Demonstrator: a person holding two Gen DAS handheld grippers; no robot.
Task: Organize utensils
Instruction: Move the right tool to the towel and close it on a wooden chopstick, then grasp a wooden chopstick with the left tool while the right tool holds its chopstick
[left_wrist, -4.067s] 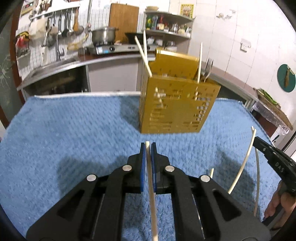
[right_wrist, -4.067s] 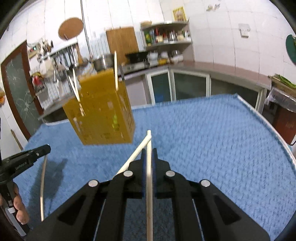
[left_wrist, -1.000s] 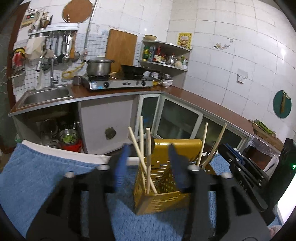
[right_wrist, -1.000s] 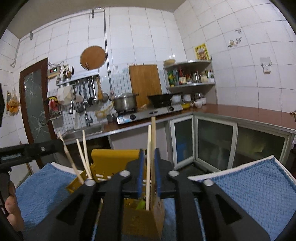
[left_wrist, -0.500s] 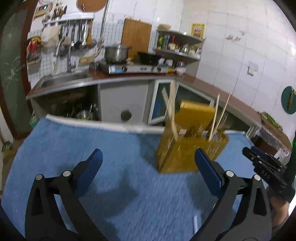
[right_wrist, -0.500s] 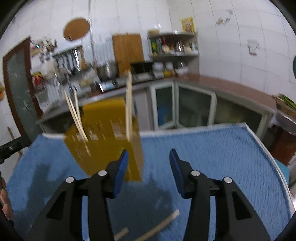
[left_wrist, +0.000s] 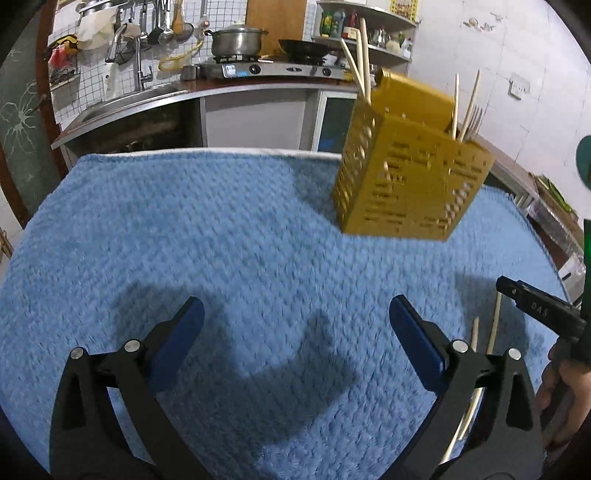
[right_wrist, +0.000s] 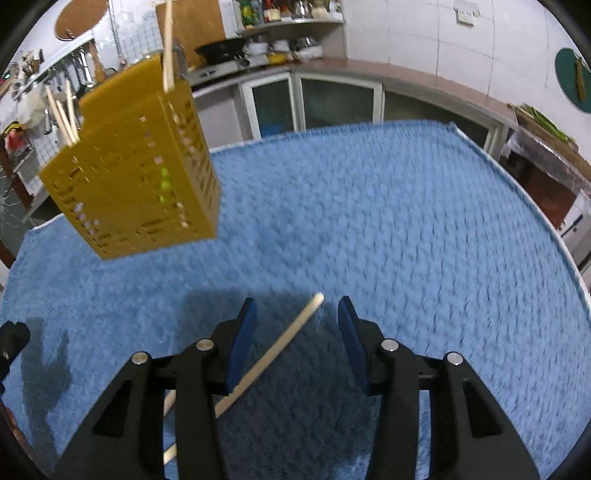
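Blue towelling (left_wrist: 236, 236) covers the whole work surface, presumably so that thin sticks neither roll nor clatter. Nearest to us in the left wrist view, the left gripper (left_wrist: 295, 332) stands with its blue pads fully apart and nothing between them; only bare cloth lies under it. Nearest in the right wrist view, the right gripper (right_wrist: 293, 328) is spread about halfway, and a loose chopstick (right_wrist: 280, 343) lies on the cloth, running diagonally between its pads; neither pad presses on it. We judge this spacing suits a thin stick about to be collected.

Further out stands the yellow perforated utensil holder (left_wrist: 410, 177), upright on the towel, with chopsticks and a fork (left_wrist: 471, 122) rising from its compartments; standing them upright keeps the handles reachable. We judge the sorting partly done, since sticks remain on the cloth.

Only the left wrist view shows two more chopsticks (left_wrist: 493, 321) lying near the right edge, beside the other gripper's black body and the person's hand (left_wrist: 565, 387). Only the right wrist view shows the stick between the pads, and a green item through the holder's slots. Beyond both, kitchen counters, a stove and a sink line the tiled wall.
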